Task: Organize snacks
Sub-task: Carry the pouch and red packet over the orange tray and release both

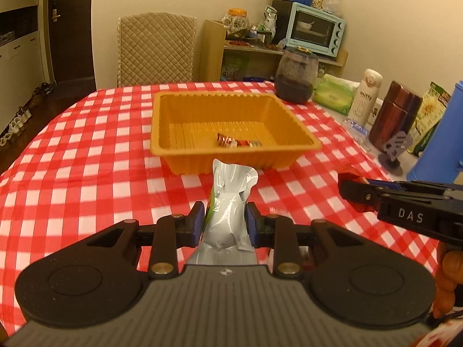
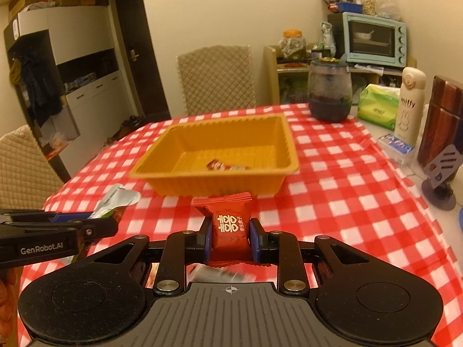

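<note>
Left claw (image 1: 224,219) is seen clenched on a silver pouch (image 1: 231,202), which is held upright between the blue pads (image 1: 198,222), its crimped top tilted toward the tray. Right claw (image 2: 229,238) is seen clenched on a red snack packet (image 2: 230,222) with white characters printed on the front; the packet is pinched at its middle, both crimped ends sticking out past the pads (image 2: 254,238). Both items are held above the tabletop (image 1: 86,159), just short of the near wall of the orange tray (image 1: 231,150).

The tray is set on the red-and-white checked cloth (image 2: 332,202) near the tabletop's centre. A few small wrapped candies (image 1: 235,141) are seen on the tray floor, toward the near side; the exact count cannot be told.

In the left wrist view the right claw is seen entering from the right edge, with the red packet showing at its tip. In the right wrist view the left claw is seen at the left edge, with the silver pouch sticking out beyond it.

Along the right side of the tabletop a dark glass jar (image 2: 330,92), a green tissue pack (image 2: 376,107), a white miffy bottle (image 2: 409,104) and a brown wooden canister (image 1: 395,115) are lined up. A quilted chair (image 2: 217,78) is placed behind the far edge, and a light-blue toaster oven (image 1: 315,30) is seen on a shelf beyond.
</note>
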